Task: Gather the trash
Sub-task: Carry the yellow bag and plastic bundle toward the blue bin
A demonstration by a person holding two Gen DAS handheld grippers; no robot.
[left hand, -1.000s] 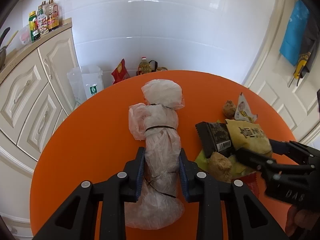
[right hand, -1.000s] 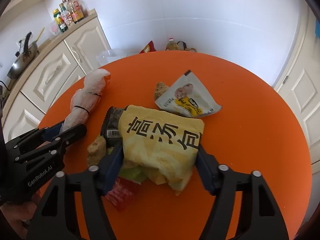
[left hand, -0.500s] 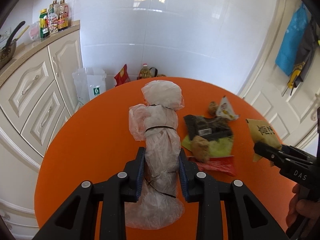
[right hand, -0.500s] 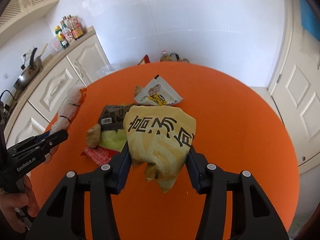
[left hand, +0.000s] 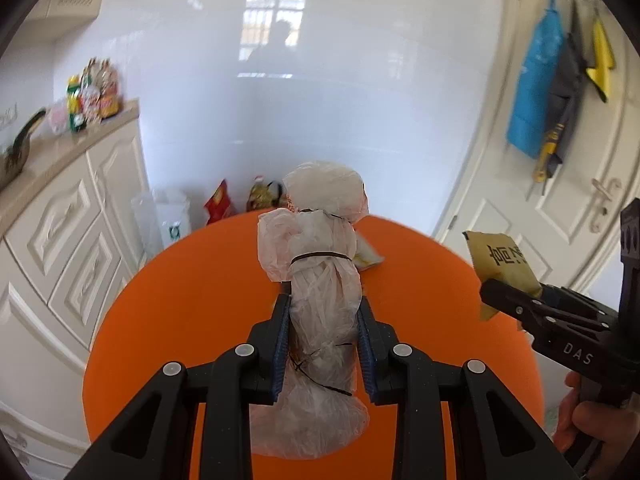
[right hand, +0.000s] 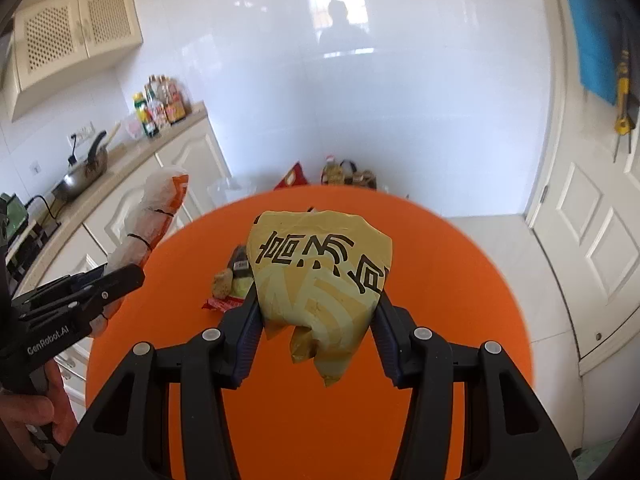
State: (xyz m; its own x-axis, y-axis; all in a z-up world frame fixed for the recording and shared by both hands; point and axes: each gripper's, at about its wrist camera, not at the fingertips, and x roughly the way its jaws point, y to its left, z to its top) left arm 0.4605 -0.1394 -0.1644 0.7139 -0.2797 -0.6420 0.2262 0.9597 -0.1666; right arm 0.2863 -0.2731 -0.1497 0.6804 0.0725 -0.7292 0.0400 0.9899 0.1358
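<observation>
Trash is held in both grippers above the round orange table (right hand: pixel 460 264). A translucent plastic bag bundle (left hand: pixel 320 292), tied with thin dark bands, is clamped by the left gripper (left hand: pixel 323 340); the blue pads (left hand: pixel 281 344) are pressed against its two sides, and the bundle stands upright between them, its lower end bulging below the fingers. In the right wrist view the same bundle (right hand: pixel 154 216) is seen at the left, lifted clear of the table, and the hand (right hand: pixel 28 412) under the gripper is partly visible.

A crumpled yellow snack bag (right hand: pixel 320 280) with black characters is pinched by the right gripper (right hand: pixel 316 328). Its jaws have just been closing, with the bag between them, and the bag is now squeezed at both sides and hangs off the table. In the left wrist view this bag (left hand: pixel 502 264) is seen at the right, sticking out of the black fingers.

On the table, behind the yellow bag, a small pile of wrappers (right hand: pixel 232 284) is left: a dark packet, a green piece, a red piece and a brownish lump. A pale packet (left hand: pixel 368 258) lies on the table behind the plastic bundle.

White cabinets (left hand: pixel 60 232) with bottles (right hand: pixel 162 108) and a pan (right hand: pixel 86 168) on the counter are seen at the left, and a white door (left hand: pixel 568 184) at the right.
</observation>
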